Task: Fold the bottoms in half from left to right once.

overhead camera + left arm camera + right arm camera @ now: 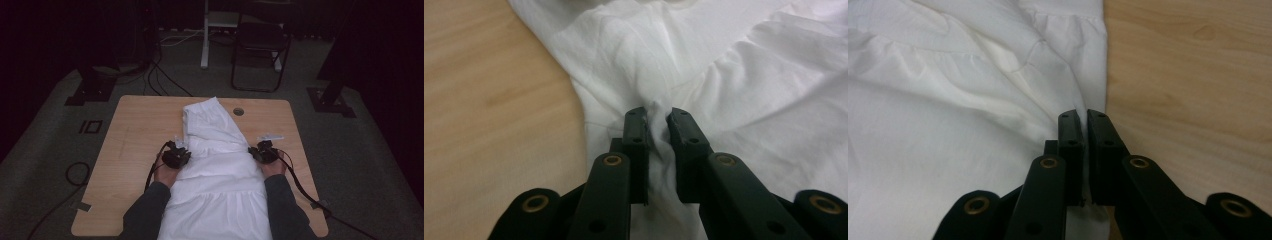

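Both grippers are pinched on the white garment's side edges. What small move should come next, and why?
Probably lift both edges slightly together. The left gripper and right gripper are each shut on a fold of the white garment, which lies flat on the table, so raising it would free it for folding.

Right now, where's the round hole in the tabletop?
In the high view the round hole sits near the table's far edge, right of centre, just beside the folded far end of the white garment, beyond the right claw.
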`<state>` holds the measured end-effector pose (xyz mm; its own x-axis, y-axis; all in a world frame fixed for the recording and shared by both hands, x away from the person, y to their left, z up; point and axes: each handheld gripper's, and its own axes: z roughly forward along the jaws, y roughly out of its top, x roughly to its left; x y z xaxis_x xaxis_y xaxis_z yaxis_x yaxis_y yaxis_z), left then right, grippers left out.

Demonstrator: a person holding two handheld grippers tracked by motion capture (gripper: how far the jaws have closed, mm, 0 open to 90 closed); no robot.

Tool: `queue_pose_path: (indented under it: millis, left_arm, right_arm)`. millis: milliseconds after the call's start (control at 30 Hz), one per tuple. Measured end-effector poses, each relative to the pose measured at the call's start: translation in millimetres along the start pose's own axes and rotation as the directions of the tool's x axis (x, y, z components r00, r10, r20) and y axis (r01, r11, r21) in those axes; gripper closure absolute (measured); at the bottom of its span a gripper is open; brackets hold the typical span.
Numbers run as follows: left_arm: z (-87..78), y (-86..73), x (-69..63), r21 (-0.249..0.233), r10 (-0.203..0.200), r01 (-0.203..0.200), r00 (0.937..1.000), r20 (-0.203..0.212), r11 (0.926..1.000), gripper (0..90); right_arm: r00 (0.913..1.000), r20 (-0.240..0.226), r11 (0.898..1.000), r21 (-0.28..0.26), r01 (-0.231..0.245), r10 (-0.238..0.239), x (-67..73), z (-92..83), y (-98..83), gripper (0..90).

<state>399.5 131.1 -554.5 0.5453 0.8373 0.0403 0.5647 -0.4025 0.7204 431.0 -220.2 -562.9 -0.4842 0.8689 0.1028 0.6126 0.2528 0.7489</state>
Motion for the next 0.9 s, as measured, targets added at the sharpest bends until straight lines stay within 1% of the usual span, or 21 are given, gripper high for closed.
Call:
queue_pose_path:
  millis: [67,133,167,200,233,333,367,400,433,500,533,567,600,633,667,700,733,767,800,833,900]
  left_arm:
    - [-7.5,-9.7,-2.5,-0.013,-0.009,0.010,0.9997,0.023,0.9999,80.2]
    - [-17.0,-20.0,-6.6,-0.017,-0.002,0.002,0.9992,0.040,0.9999,80.1]
    - [-17.0,-20.0,-6.6,-0.017,-0.002,0.002,0.9992,0.040,0.9999,80.1]
    - [-25.9,-29.5,-10.1,-0.018,-0.003,0.004,0.9981,0.062,0.9998,80.1]
    - [-32.2,-36.9,-12.9,-0.024,-0.013,0.015,0.9969,0.078,0.9996,80.0]
    - [-46.3,-52.3,-18.2,-0.030,0.002,0.001,0.9947,0.103,0.9996,79.8]
    - [-46.3,-52.3,-18.2,-0.030,0.002,0.001,0.9947,0.103,0.9996,79.8]
    - [-52.3,-58.6,-19.3,-0.029,0.004,0.000,0.9934,0.115,0.9996,79.8]
    - [-53.8,-60.8,-19.5,-0.035,0.002,0.003,0.9929,0.119,0.9994,79.8]
    - [-53.5,-60.6,-18.5,-0.035,0.001,0.003,0.9921,0.126,0.9994,79.5]
    - [-52.5,-59.7,-18.1,-0.036,0.002,0.002,0.9920,0.126,0.9993,79.2]
    - [-51.0,-59.0,-17.9,-0.043,0.006,-0.001,0.9917,0.128,0.9991,79.0]
    - [-49.6,-58.3,-17.5,-0.047,0.006,0.000,0.9916,0.129,0.9989,78.8]
    - [-48.2,-57.1,-16.9,-0.047,-0.001,0.008,0.9911,0.133,0.9989,78.8]
    - [-47.3,-56.4,-16.8,-0.049,-0.004,0.010,0.9912,0.132,0.9988,78.8]
    - [-46.5,-56.0,-16.8,-0.052,-0.002,0.009,0.9913,0.131,0.9986,78.7]
    - [-46.0,-55.9,-16.9,-0.054,-0.002,0.009,0.9914,0.131,0.9985,78.6]
    - [-46.0,-55.9,-16.9,-0.054,-0.002,0.009,0.9914,0.131,0.9985,78.4]
    - [-45.4,-56.2,-16.8,-0.060,-0.003,0.011,0.9912,0.132,0.9981,78.4]
    - [-45.5,-56.6,-16.7,-0.061,-0.003,0.011,0.9912,0.132,0.9981,78.2]
    - [-45.5,-57.3,-17.1,-0.066,-0.003,0.012,0.9915,0.130,0.9978,78.2]
  right_arm:
    - [0.9998,-0.007,1.000,0.001,0.018,-0.018,4.2,-4.8,-5.1,85.4]
    - [0.9993,-0.019,0.999,0.005,0.033,-0.033,10.2,-13.0,-13.7,85.4]
    - [0.9989,-0.027,0.999,0.005,0.038,-0.038,13.2,-17.2,-18.3,85.4]
    - [0.9984,-0.032,0.999,0.006,0.048,-0.047,15.4,-20.5,-21.9,85.4]
    - [0.9976,-0.039,0.998,0.008,0.057,-0.057,18.8,-25.1,-26.7,85.4]
    - [0.9937,-0.065,0.996,0.010,0.092,-0.091,28.7,-39.4,-42.0,85.4]
    - [0.9937,-0.065,0.996,0.010,0.092,-0.091,28.7,-39.4,-42.0,85.4]
    - [0.9918,-0.081,0.995,0.018,0.101,-0.099,32.1,-45.5,-47.6,85.6]
    - [0.9885,-0.104,0.993,0.034,0.113,-0.109,36.9,-53.1,-53.8,85.6]
    - [0.9859,-0.118,0.990,0.062,0.126,-0.118,39.5,-58.8,-56.0,84.5]
    - [0.9854,-0.114,0.988,0.076,0.135,-0.126,40.1,-60.1,-55.0,79.9]
    - [0.9852,-0.102,0.986,0.077,0.146,-0.137,40.6,-60.7,-53.6,74.2]
    - [0.9827,-0.092,0.984,0.057,0.166,-0.161,40.7,-61.5,-51.0,67.7]
    - [0.9802,-0.095,0.984,0.027,0.177,-0.174,40.2,-62.4,-47.1,63.7]
    - [0.9796,-0.106,0.985,-0.003,0.171,-0.170,40.6,-63.4,-40.1,60.6]
    - [0.9775,-0.108,0.983,-0.025,0.180,-0.182,42.3,-63.5,-33.2,58.3]
    - [0.9735,-0.111,0.980,-0.045,0.196,-0.200,44.8,-62.5,-25.7,56.7]
    - [0.9735,-0.111,0.980,-0.045,0.196,-0.200,44.8,-62.5,-25.7,56.7]
    - [0.9713,-0.118,0.978,-0.056,0.201,-0.206,47.4,-61.1,-19.9,55.4]
    - [0.9568,-0.136,0.966,-0.077,0.248,-0.257,57.0,-52.3,-2.7,52.8]
    - [0.9422,-0.153,0.954,-0.081,0.289,-0.298,67.4,-40.9,9.9,48.7]
